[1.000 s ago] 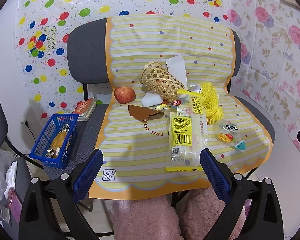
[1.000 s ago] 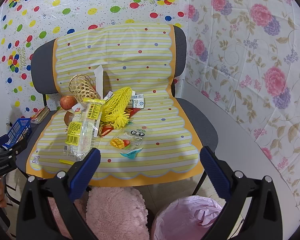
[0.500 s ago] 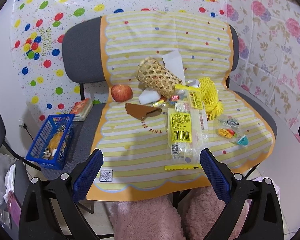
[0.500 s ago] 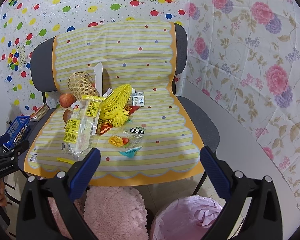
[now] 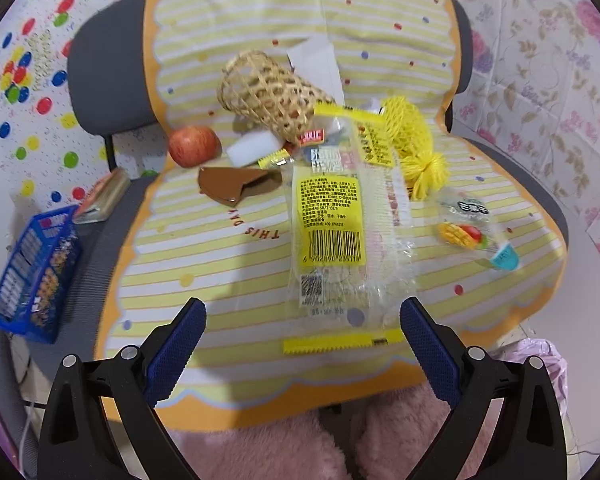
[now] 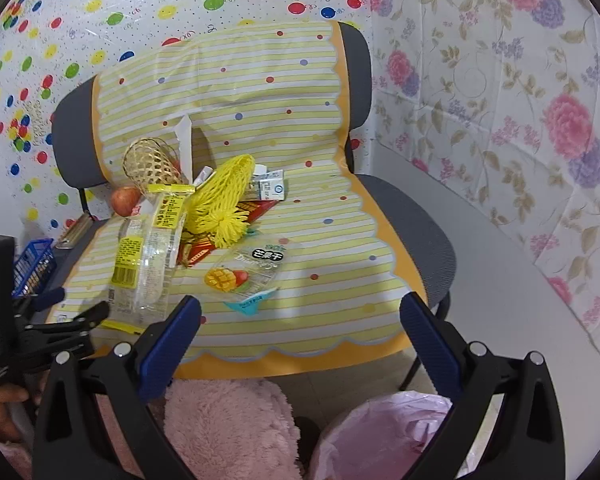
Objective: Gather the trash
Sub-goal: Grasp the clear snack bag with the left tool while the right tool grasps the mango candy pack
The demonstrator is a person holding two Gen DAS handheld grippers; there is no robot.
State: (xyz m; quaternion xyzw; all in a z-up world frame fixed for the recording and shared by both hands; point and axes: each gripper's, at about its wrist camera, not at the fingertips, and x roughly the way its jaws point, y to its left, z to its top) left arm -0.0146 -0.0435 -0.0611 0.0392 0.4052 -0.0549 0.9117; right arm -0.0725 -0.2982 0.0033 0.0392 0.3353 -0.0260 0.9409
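A pile of trash lies on a chair seat under a yellow striped cover [image 5: 220,264]. A long clear wrapper with a yellow label [image 5: 332,232] lies nearest my left gripper [image 5: 302,322], which is open and empty just short of its near end. Beside it are a yellow foam net [image 5: 412,140], a mango snack packet [image 5: 468,232] and a brown wrapper [image 5: 228,188]. My right gripper [image 6: 300,316] is open and empty at the seat's front edge, near the mango packet [image 6: 244,272]. The clear wrapper [image 6: 144,256] also shows there.
A woven basket [image 5: 268,92] lies tipped beside a red apple [image 5: 194,146]. A blue basket [image 5: 32,276] sits on the chair to the left. A bin lined with a pink bag [image 6: 384,436] stands on the floor below my right gripper. Pink fluffy slippers [image 6: 228,428] are underneath.
My left gripper has moved forward and down toward the long clear wrapper. My right gripper has moved closer to the seat front. Both stay open.
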